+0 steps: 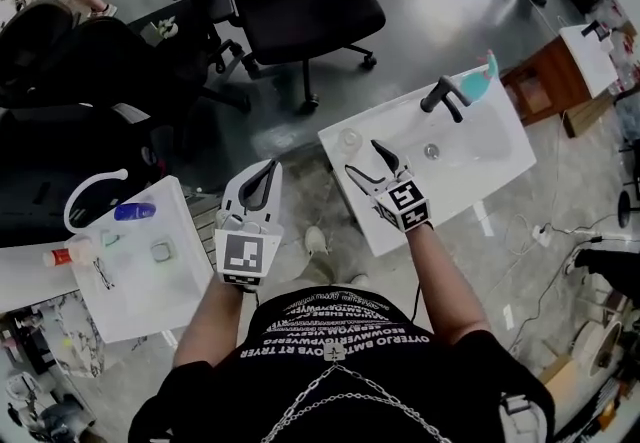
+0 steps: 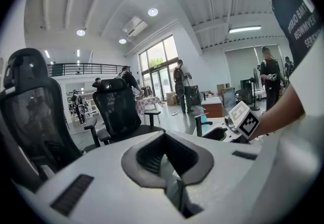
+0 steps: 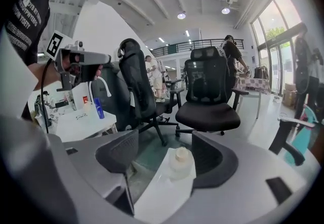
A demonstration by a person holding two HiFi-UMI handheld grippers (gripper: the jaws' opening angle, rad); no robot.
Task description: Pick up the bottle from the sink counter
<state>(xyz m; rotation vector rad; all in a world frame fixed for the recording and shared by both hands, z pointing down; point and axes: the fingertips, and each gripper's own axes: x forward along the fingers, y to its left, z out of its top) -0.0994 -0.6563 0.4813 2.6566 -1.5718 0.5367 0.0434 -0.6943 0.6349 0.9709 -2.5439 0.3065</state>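
The right gripper has its black jaws spread wide with nothing pinched. They hover over the near left corner of the white sink counter. Just ahead of the tips, in line with the gap and touching neither pad, a small translucent whitish bottle with a pale round cap stands upright on that corner. Farther along the counter are the basin, a black faucet and a turquoise container at the far edge. The left gripper is held off the counter, above the floor, its jaw tips pressed together and empty. Black office chairs stand beyond.
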